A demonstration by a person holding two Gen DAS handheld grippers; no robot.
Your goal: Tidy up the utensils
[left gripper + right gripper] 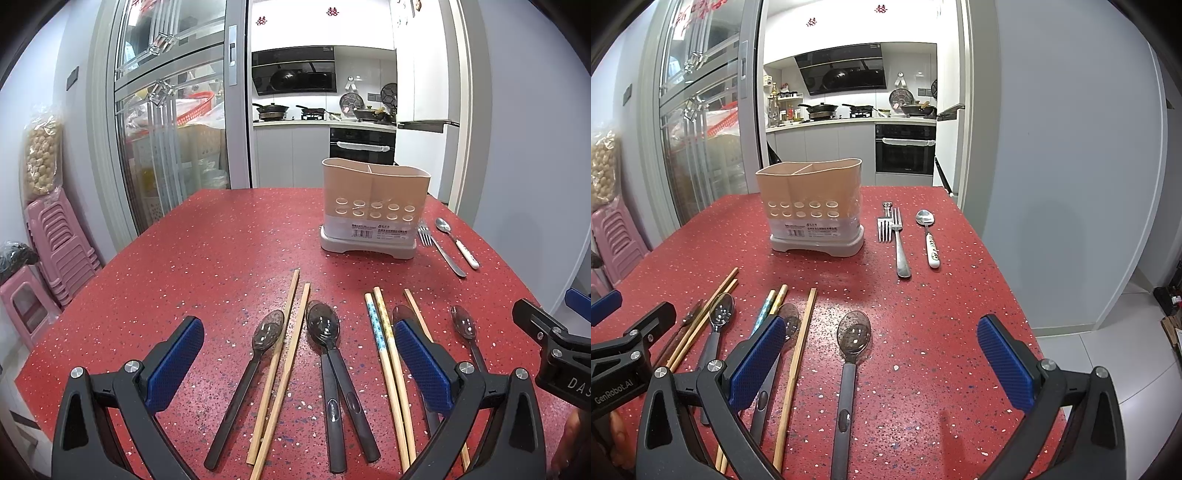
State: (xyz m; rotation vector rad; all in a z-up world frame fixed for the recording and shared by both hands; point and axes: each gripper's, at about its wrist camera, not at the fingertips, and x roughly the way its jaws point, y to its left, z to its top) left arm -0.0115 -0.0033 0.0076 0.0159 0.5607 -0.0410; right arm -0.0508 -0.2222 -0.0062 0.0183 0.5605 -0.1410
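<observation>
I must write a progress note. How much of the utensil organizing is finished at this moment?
Nothing looks done: no utensil shows above the rim of the beige holder. Nothing is in hand; the left gripper and right gripper are both open. Left to sort: chopsticks, dark plastic spoons, forks and the white-handled spoon, all lying on the red table.

We see the holder [812,206] on the table [960,332], forks [892,230] right of it, chopsticks [792,369] and spoons [849,362] before it.

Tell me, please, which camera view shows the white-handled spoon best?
The right wrist view: the white-handled spoon lies unobstructed beside the forks, its patterned handle legible. The left wrist view shows it smaller, near the frame's right edge.
</observation>
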